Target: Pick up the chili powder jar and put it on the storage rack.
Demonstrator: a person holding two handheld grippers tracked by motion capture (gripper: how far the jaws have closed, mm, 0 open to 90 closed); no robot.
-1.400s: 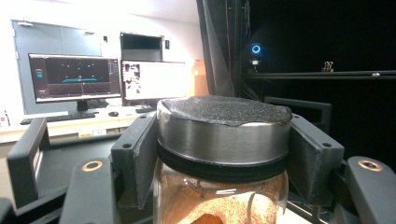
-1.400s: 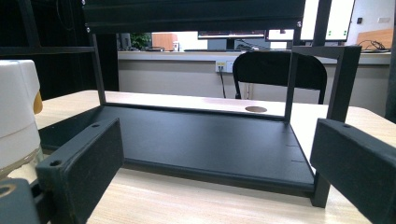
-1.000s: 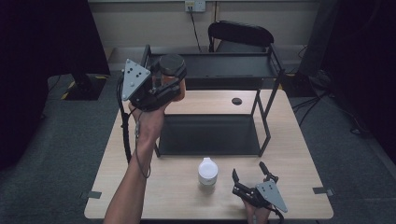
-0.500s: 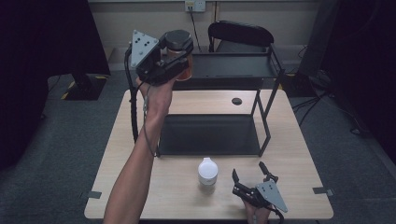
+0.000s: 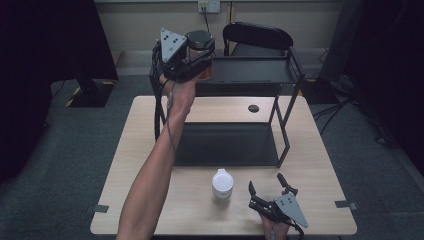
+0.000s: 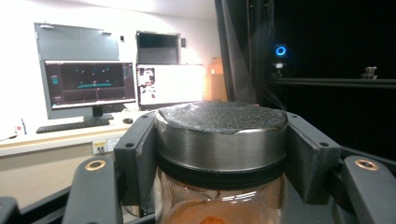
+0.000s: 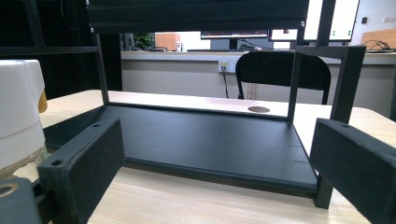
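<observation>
High view: left gripper point(image 5: 202, 60) clamped on jar point(image 6: 219, 154); right gripper point(image 5: 269, 189) jaws apart, nothing between.

Silver-lidded jar point(image 6: 220, 154), white-capped bottle point(image 5: 222, 184)

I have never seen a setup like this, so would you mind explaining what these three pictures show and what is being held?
No robot here: a person holds a hand-held gripper in each hand. The high view looks down on a wooden table from above the person's side. The other two pictures come from cameras riding on the grippers, looking along their black jaws.

On the table stands a black two-level shelf, with a white-capped bottle in front of it.

The left hand-held gripper is raised beside the shelf's top level, shut on a jar with a dark lid and reddish-brown contents; its own view shows the jaws pressing the lid's sides. The right hand-held gripper rests low near the table's front edge, jaws open and holding nothing, facing the shelf.
</observation>
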